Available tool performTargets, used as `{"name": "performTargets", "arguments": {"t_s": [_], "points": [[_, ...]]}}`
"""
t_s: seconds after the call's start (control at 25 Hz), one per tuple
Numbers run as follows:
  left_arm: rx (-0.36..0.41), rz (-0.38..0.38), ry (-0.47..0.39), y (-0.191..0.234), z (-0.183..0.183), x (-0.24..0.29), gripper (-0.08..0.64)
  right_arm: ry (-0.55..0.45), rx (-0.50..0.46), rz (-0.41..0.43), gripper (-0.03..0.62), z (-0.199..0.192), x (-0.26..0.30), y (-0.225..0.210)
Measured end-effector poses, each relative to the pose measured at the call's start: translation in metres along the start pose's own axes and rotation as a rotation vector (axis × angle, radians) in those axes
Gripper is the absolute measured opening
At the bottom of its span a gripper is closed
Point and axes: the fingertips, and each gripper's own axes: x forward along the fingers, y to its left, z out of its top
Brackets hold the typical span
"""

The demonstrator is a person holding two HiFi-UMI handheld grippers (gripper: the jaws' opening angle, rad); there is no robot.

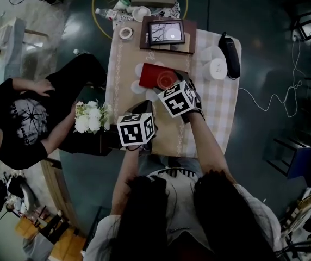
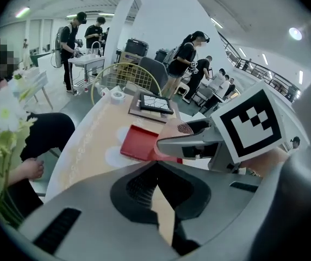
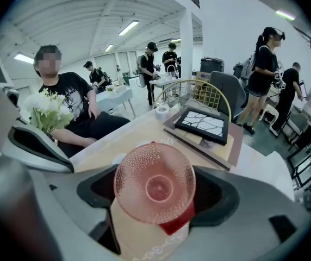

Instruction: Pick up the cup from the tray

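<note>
Pink dimpled glass cup [image 3: 154, 182], one only, is clamped between the right gripper's [image 3: 158, 194] two fingers, over the single red tray [image 2: 139, 143]. The left gripper's [image 2: 155, 170] fingers are pressed together, empty.

Beyond the right gripper's fingers [image 3: 218, 194]: framed picture [image 3: 203, 125] on a brown board [image 3: 237, 148], tape roll [image 3: 162, 112] just left of it, yellow wire basket [image 3: 191, 94] behind. Up-left of the fingers: white flowers [image 3: 47, 110], seated person in black [image 3: 68, 99].
</note>
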Motion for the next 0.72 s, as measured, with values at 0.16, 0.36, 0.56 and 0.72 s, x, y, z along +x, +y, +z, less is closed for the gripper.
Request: {"name": "performTargets", "arguments": {"t_s": [0.16, 0.36, 0.56, 0.72], "points": [[0.027, -0.015, -0.005, -0.012, 0.000, -0.001, 0.002, -0.005, 0.021, -0.028, 0.400, -0.010, -0.018, -0.009], [0.078, -0.048, -0.008, -0.036, 0.000, 0.002, 0.002, -0.006, 0.072, -0.083, 0.400, -0.031, -0.042, -0.023], [0.133, -0.079, 0.007, -0.060, -0.011, 0.005, 0.002, 0.000, 0.137, -0.123, 0.400, -0.060, -0.063, -0.034], [0.156, -0.092, 0.017, -0.072, -0.017, 0.009, 0.002, 0.004, 0.176, -0.146, 0.400, -0.081, -0.074, -0.045]]}}
